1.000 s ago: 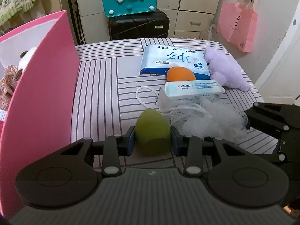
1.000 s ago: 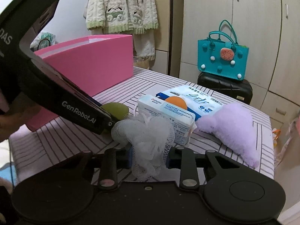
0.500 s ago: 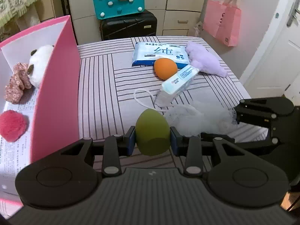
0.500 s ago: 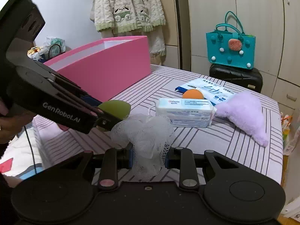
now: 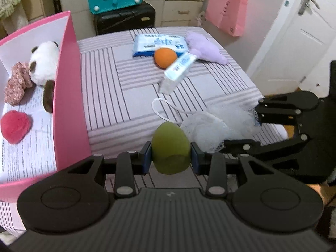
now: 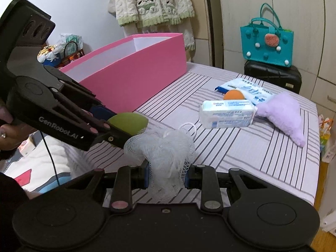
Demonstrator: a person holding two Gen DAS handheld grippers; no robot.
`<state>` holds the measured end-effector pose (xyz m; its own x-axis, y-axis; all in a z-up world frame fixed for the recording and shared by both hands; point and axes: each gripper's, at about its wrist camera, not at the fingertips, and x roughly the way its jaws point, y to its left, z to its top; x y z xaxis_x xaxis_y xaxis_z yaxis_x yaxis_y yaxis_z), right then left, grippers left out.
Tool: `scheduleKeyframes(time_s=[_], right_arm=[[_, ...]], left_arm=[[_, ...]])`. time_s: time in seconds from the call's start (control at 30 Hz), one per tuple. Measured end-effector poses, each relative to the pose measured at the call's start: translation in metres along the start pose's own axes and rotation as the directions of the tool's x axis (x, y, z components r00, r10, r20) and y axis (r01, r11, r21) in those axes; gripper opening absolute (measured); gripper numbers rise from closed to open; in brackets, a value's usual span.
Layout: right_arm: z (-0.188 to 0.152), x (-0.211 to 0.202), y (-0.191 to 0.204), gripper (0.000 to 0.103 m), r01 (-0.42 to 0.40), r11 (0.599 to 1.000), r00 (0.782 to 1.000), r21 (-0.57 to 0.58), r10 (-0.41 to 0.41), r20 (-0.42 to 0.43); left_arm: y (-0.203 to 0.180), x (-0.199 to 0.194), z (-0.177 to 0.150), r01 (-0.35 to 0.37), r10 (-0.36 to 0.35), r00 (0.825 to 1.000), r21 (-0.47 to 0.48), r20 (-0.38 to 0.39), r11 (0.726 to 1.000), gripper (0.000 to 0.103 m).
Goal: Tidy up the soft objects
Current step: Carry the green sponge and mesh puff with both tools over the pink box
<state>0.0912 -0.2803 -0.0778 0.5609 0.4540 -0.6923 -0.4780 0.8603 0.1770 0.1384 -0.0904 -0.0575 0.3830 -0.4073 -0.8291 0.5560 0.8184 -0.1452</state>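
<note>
My left gripper (image 5: 170, 160) is shut on a green egg-shaped sponge (image 5: 170, 148), held above the near edge of the striped table (image 5: 130, 96). My right gripper (image 6: 167, 177) is shut on a white mesh bath puff (image 6: 161, 147), which also shows in the left wrist view (image 5: 218, 126). The green sponge (image 6: 128, 122) sits just left of the puff. The pink box (image 5: 69, 96) stands to the left, holding a panda plush (image 5: 43, 59), a floral cloth toy (image 5: 15, 86) and a red pompom (image 5: 14, 126).
On the table lie an orange sponge (image 5: 164, 57), a tissue pack (image 5: 180, 66), a blue wet-wipes pack (image 5: 158, 44) and a purple plush (image 5: 204, 48). A teal bag (image 6: 266, 43) on a black suitcase (image 6: 273, 76) stands behind the table. A door is at the right.
Both grippers have lifted and pulled back from the table with their objects. The inside of the pink box has come into the left wrist view.
</note>
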Motion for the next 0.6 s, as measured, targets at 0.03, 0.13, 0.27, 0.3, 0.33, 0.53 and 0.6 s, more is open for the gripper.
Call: scheduleKeyframes(time_s=[0.03, 0.13, 0.27, 0.3, 0.33, 0.53, 0.6], right_arm=[[0.001, -0.002, 0.001, 0.033, -0.004, 1.000, 1.000, 0.004, 0.004, -0.012], [0.005, -0.010, 0.007, 0.033, -0.025, 1.000, 0.999, 0.004, 0.025, -0.046], [0.013, -0.022, 0.019, 0.033, -0.037, 0.999, 0.996, -0.026, 0.035, -0.078], [0.015, -0.025, 0.021, 0.033, -0.040, 0.999, 0.996, -0.031, 0.038, -0.083], [0.018, -0.028, 0.023, 0.033, -0.043, 0.998, 0.996, -0.037, 0.040, -0.084], [0.036, -0.051, 0.036, 0.033, -0.055, 0.996, 0.997, -0.064, 0.051, -0.055], [0.045, -0.057, 0.039, 0.033, -0.062, 0.996, 0.997, -0.065, 0.059, -0.040]], left_arm=[[-0.001, -0.002, -0.001, 0.010, -0.010, 1.000, 0.003, -0.010, 1.000, 0.036], [-0.002, -0.008, -0.004, 0.033, -0.032, 0.998, 0.020, -0.046, 0.999, 0.036], [-0.003, -0.020, -0.008, 0.047, -0.044, 0.996, 0.040, -0.077, 0.998, 0.036], [-0.003, -0.025, -0.008, 0.054, -0.050, 0.995, 0.044, -0.081, 0.998, 0.036], [-0.002, -0.031, -0.008, 0.062, -0.058, 0.995, 0.048, -0.080, 0.997, 0.036], [0.006, -0.075, -0.007, 0.015, -0.015, 1.000, 0.081, 0.000, 0.997, 0.036], [0.011, -0.088, -0.006, 0.013, -0.014, 1.000, 0.077, 0.017, 0.997, 0.036]])
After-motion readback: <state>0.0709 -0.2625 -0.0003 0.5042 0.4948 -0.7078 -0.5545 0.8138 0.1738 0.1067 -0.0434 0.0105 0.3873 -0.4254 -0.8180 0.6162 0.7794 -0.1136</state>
